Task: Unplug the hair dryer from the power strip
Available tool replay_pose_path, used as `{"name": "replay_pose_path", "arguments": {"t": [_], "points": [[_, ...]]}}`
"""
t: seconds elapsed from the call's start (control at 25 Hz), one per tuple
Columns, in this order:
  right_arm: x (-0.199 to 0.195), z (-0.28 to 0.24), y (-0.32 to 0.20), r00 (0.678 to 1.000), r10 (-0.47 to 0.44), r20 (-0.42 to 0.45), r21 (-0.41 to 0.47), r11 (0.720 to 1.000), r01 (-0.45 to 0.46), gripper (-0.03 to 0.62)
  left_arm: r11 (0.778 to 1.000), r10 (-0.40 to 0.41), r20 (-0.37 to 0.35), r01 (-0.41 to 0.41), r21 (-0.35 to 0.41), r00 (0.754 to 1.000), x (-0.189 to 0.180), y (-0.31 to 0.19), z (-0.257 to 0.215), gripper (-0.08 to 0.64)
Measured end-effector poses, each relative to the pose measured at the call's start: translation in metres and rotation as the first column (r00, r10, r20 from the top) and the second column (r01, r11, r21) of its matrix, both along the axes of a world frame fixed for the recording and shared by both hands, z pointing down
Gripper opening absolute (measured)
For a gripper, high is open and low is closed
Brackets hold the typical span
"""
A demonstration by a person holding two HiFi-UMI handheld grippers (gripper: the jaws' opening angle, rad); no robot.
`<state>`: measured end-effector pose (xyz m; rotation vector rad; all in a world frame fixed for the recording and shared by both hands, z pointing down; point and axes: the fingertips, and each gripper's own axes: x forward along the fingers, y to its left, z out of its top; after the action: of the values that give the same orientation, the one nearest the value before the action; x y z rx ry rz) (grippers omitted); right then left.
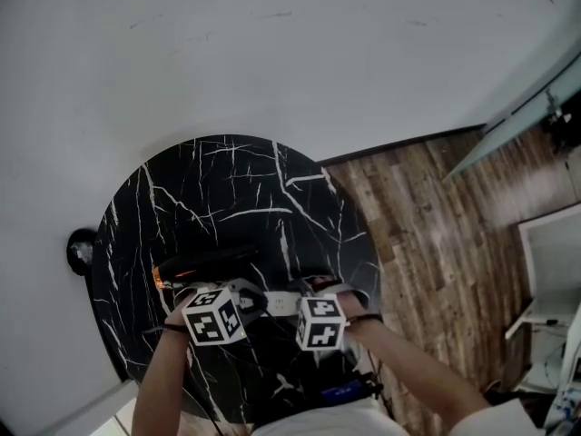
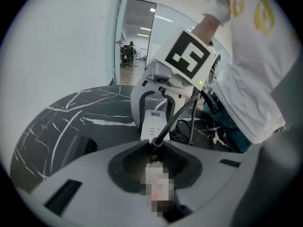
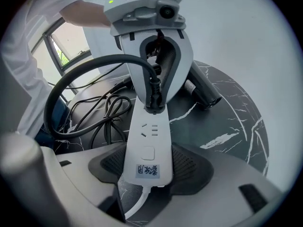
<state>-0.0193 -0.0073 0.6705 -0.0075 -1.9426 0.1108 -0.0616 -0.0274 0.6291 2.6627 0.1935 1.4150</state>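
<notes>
left gripper [image 3: 154, 105]: jaws narrow, clamped on black plug [image 3: 154, 100], which is seated in the strip | right gripper [image 3: 147, 167]: jaws wide, pads pressing both sides of white power strip [image 3: 147, 136] | right gripper view: plug at strip's 12 o'clock end; hair dryer [image 3: 203, 91] lies on marble table [image 3: 236, 126] at 1 o'clock; cord [image 3: 80, 74] loops at 10 o'clock

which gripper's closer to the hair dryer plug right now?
Left. The left gripper has its jaws shut on the plug, seated at the far end of the power strip. The right gripper clamps the strip's other end, by its white cord, apart from the plug.
</notes>
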Motion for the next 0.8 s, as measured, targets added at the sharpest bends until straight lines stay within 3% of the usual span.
{"name": "replay_pose_path", "arguments": {"t": [0.12, 0.28, 0.4, 0.48, 0.64, 0.72, 0.8], "points": [[-0.0011, -0.0013, 0.0004, 1.0, 0.009, 0.002, -0.007, 1.0, -0.009, 0.267, 0.998, -0.021, -0.003, 0.021, -0.054, 1.0, 0.0003, -0.0007, -0.0022, 0.055], [-0.0006, -0.0006, -0.0005, 1.0, -0.001, -0.011, 0.003, 1.0, 0.001, 0.267, 0.999, -0.015, 0.067, 0.012, 0.046, 0.998, -0.0002, 0.0012, -0.0022, 0.054], [-0.0007, 0.0006, -0.0007, 1.0, -0.011, -0.02, 0.004, 1.0, 0.011, 0.267, 0.997, 0.009, 0.117, -0.018, 0.077, 0.993, -0.0013, 0.0029, -0.0019, 0.054], [0.0006, 0.0005, -0.0002, 1.0, -0.004, -0.014, 0.002, 1.0, 0.004, 0.267, 0.999, 0.03, 0.14, -0.036, 0.036, 0.99, -0.0011, 0.0038, -0.0005, 0.054], [0.0014, -0.001, -0.0008, 1.0, 0.011, -0.025, -0.008, 1.0, -0.011, 0.267, 0.991, 0.041, 0.162, -0.02, -0.129, 0.986, -0.0013, -0.0006, 0.0013, 0.055], [-0.0003, -0.001, -0.0007, 1.0, 0.009, -0.029, -0.008, 1.0, -0.009, 0.267, 0.989, 0.059, 0.19, -0.031, -0.143, 0.98, -0.0032, 0.0009, 0.0, 0.055], [-0.0013, -0.0011, -0.0002, 0.999, 0.009, -0.035, -0.007, 1.0, -0.009, 0.267, 0.993, 0.07, 0.22, -0.046, -0.112, 0.973, -0.0036, 0.0028, -0.0019, 0.055]]}}
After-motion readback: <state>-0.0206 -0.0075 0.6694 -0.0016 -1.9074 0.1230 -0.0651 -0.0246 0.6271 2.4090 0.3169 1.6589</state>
